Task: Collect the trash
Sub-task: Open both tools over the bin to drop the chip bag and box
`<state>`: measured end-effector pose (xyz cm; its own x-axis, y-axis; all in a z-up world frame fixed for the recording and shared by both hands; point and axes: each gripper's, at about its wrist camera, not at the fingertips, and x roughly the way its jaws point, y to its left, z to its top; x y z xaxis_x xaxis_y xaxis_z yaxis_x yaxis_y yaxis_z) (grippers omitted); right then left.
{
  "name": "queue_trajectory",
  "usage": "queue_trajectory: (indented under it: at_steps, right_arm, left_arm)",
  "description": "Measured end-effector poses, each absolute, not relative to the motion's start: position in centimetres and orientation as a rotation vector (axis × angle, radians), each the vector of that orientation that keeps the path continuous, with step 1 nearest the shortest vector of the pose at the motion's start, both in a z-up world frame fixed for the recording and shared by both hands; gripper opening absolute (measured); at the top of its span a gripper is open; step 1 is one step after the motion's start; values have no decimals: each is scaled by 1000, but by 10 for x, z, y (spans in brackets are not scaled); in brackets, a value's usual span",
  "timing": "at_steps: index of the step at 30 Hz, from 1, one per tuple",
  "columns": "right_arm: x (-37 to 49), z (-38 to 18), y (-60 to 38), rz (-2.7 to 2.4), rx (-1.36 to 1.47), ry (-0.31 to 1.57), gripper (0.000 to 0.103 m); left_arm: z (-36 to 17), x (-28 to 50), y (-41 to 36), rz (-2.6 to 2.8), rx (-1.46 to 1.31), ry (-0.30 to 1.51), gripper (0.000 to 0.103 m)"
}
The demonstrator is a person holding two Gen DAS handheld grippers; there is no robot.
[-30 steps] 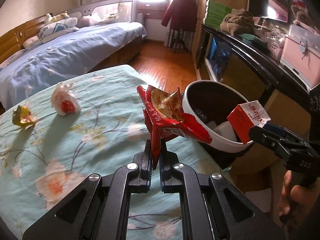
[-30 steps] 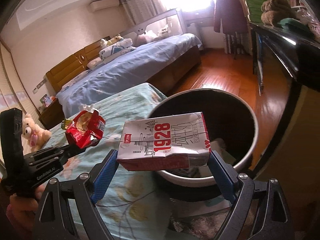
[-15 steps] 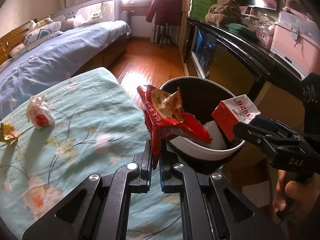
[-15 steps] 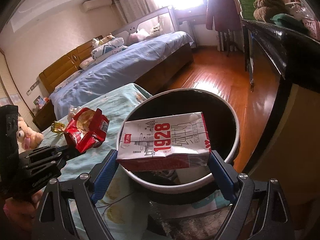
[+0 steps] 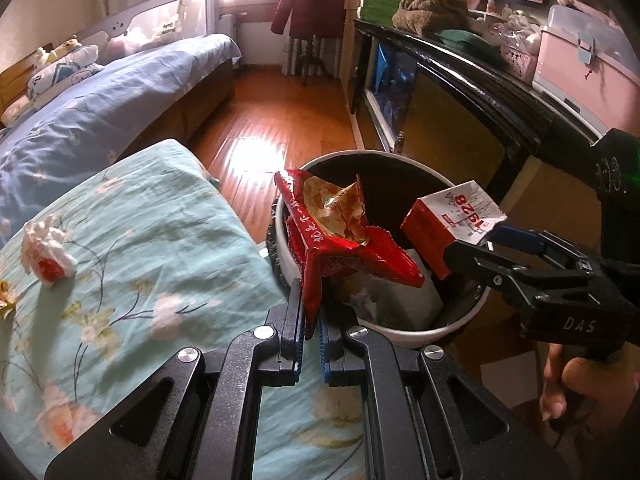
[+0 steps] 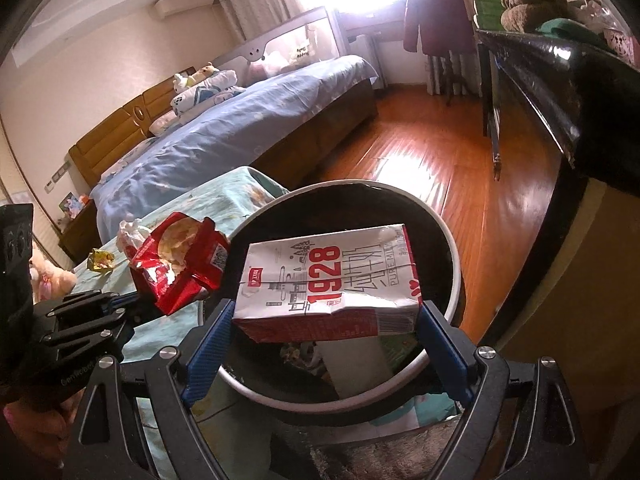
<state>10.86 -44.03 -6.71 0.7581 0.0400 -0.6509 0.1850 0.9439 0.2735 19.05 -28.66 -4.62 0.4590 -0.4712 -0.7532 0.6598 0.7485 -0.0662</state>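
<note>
My left gripper [image 5: 311, 322] is shut on the bottom edge of a torn red snack bag [image 5: 332, 232], which hangs over the near rim of the white bin [image 5: 404, 334]. My right gripper [image 6: 326, 326] is shut on a red and white milk carton [image 6: 328, 282], its blue pads pressing both ends, and holds it level above the bin's black-lined mouth [image 6: 452, 256]. In the left wrist view that carton [image 5: 448, 220] sits over the bin's right side. A crumpled white and red wrapper [image 5: 44, 248] and a yellow scrap [image 6: 100, 260] lie on the floral bedspread.
The bin stands on the floor against the corner of the teal floral bed [image 5: 132, 256]. A black cabinet [image 5: 460, 92] with boxes and cloths runs along the right. A second bed with blue bedding [image 6: 240, 136] lies beyond, with wooden floor [image 5: 280, 128] between.
Both grippers have carried their loads toward the bin: the snack bag now hangs over its rim and the carton sits above its mouth. The wrapper on the bed has slid leftward in view.
</note>
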Motion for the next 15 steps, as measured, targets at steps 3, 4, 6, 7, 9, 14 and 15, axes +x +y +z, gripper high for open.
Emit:
queue_trajectory:
  at_steps: [3, 4, 6, 7, 9, 14, 15]
  right_arm:
    - [110, -68, -443, -81, 336, 714, 90]
    - [111, -68, -444, -80, 339, 716, 90]
    - [112, -69, -446, -81, 343, 720, 90]
    - [112, -70, -447, -78, 348, 723, 91]
    - [113, -71, -449, -70, 356, 731, 91]
    - [113, -73, -453, -69, 378, 741, 91]
    - [112, -72, -453, -72, 379, 740, 91]
  left_arm:
    - [-47, 194, -292, -711, 255, 849, 7]
    - [-47, 195, -293, -712, 258, 851, 7]
    - [-48, 197, -296, -714, 266, 856, 8]
    - [-49, 196, -298, -715, 270, 859, 9]
    - [-50, 197, -298, -716, 274, 865, 12]
    - [-48, 196, -296, -707, 268, 849, 42]
    - [-47, 196, -295, -704, 268, 846, 42]
